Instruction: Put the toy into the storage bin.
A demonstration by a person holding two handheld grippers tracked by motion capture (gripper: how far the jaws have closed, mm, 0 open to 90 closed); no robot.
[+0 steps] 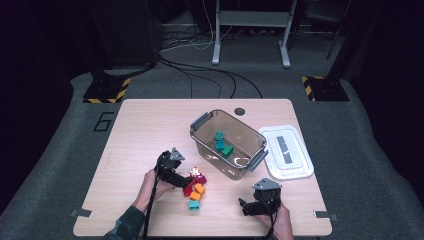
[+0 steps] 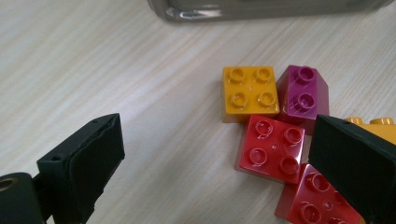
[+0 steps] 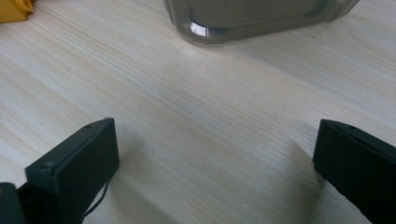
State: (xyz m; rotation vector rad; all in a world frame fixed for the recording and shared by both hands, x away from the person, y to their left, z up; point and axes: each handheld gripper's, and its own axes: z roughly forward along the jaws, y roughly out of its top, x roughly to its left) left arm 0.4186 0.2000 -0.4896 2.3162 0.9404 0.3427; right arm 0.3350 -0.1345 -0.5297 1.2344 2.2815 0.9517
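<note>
Reaching for bricks: left gripper (image 2: 215, 154), jaws apart, hovers low beside the loose pile on the table (image 1: 135, 130).
Nearest target: red brick (image 2: 272, 148), touching the yellow brick (image 2: 250, 92) and purple brick (image 2: 304, 93).
Destination (judged): clear bin (image 1: 228, 143), near the pile, already holding teal and green bricks.
Right gripper (image 3: 215, 158): jaws apart, empty, over bare wood.
Lid (image 1: 286, 151): off, beside the bin.
Next move: shift the left gripper sideways to straddle the red brick, then close.
</note>
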